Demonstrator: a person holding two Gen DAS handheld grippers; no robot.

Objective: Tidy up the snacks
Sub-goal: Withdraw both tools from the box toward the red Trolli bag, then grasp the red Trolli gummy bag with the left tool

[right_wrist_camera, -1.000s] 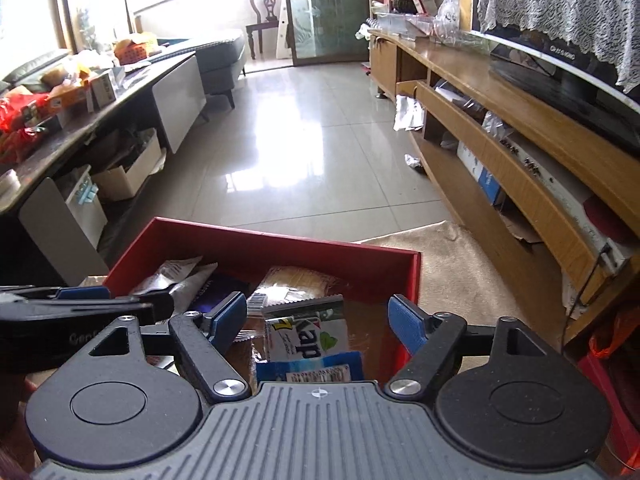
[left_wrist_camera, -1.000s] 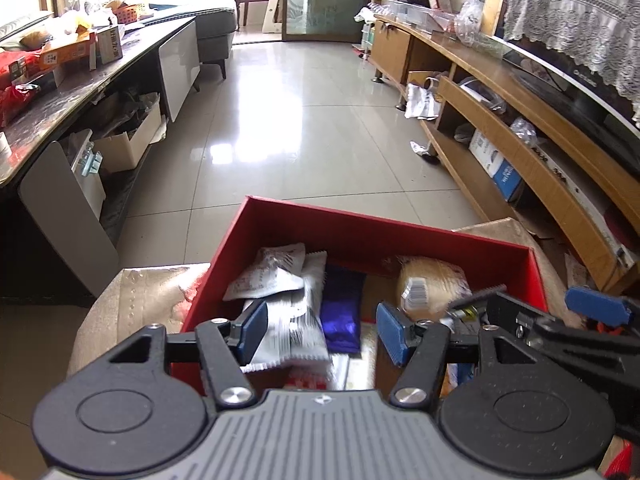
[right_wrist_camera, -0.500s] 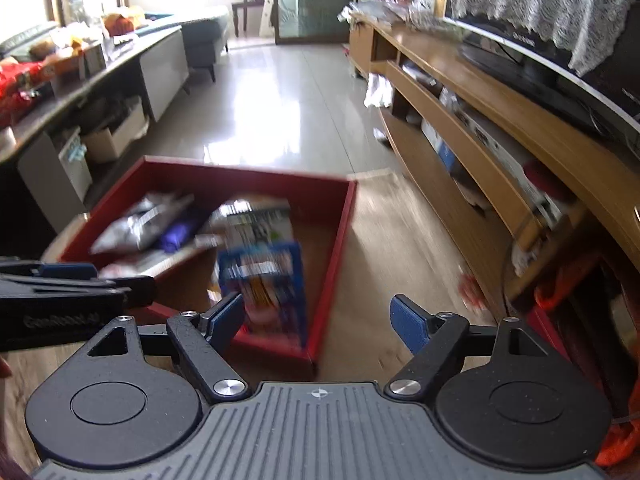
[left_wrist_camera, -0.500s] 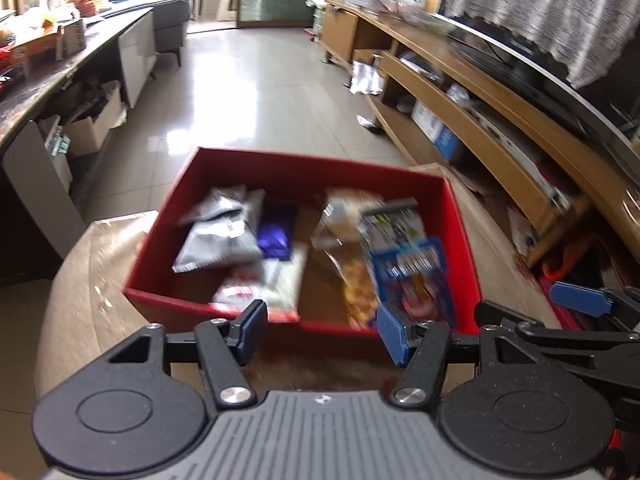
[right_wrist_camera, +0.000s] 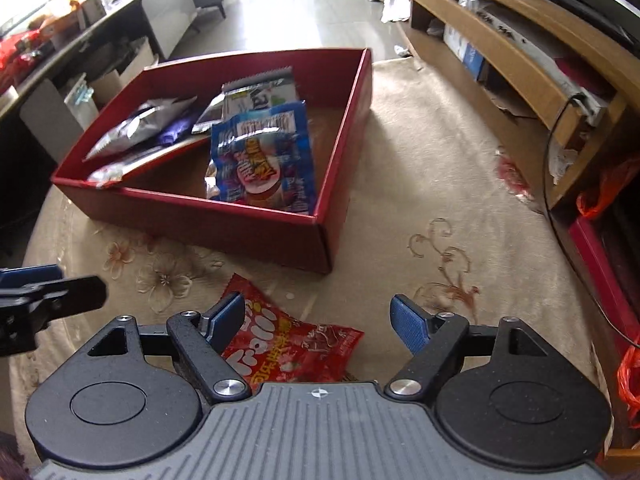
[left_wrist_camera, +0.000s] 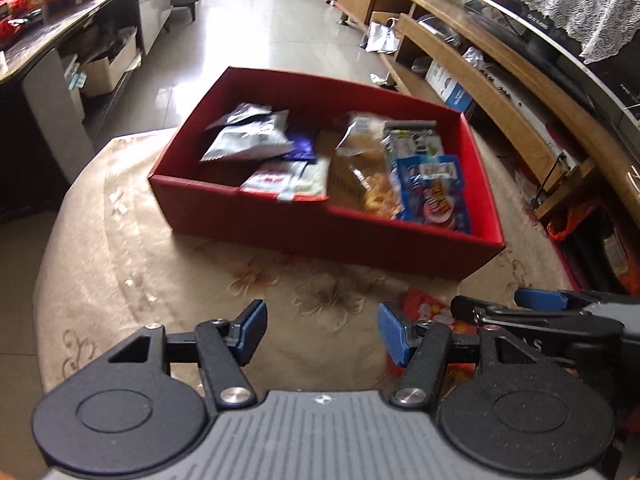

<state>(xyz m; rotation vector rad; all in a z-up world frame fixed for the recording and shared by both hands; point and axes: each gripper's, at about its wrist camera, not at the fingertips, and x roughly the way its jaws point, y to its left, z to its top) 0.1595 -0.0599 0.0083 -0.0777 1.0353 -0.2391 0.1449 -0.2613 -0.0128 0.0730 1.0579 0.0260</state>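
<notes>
**Two sets of jaws spread, nothing held, red packet below the right one**

Both grippers tilt down over the cloth-covered surface (right_wrist_camera: pixel 420 160).

- Left gripper (left_wrist_camera: pixel 322 334): jaws spread, only bare floral cloth between the pads. No contact with anything.
- Right gripper (right_wrist_camera: pixel 318 322): jaws spread wider. Red snack packet (right_wrist_camera: pixel 288 348) lies flat on the cloth under them, toward my left pad; that finger overlaps the packet's edge in view, contact I cannot tell. Right pad is clear of it. Not pinched.
- In the left wrist view the same packet (left_wrist_camera: pixel 424 306) peeks out at 3 o'clock of my left jaws, just beside the right pad, with the right gripper's fingers (left_wrist_camera: pixel 536 300) over it.
- Red box (right_wrist_camera: pixel 332 184) sits on the surface at 12 o'clock of both grippers, apart from the packet. Open top.
- In the box: blue snack bag (right_wrist_camera: pixel 264 160) leaning near the right wall, green-and-white packet (right_wrist_camera: pixel 260 94) behind it, silver bags (right_wrist_camera: pixel 136 128) and a purple packet (right_wrist_camera: pixel 174 130) toward 10 o'clock, a cardboard divider (right_wrist_camera: pixel 160 158) running across.
- Left view is motion-blurred; the yellowish clear bag (left_wrist_camera: pixel 372 176) beside the blue one is unreadable.
</notes>
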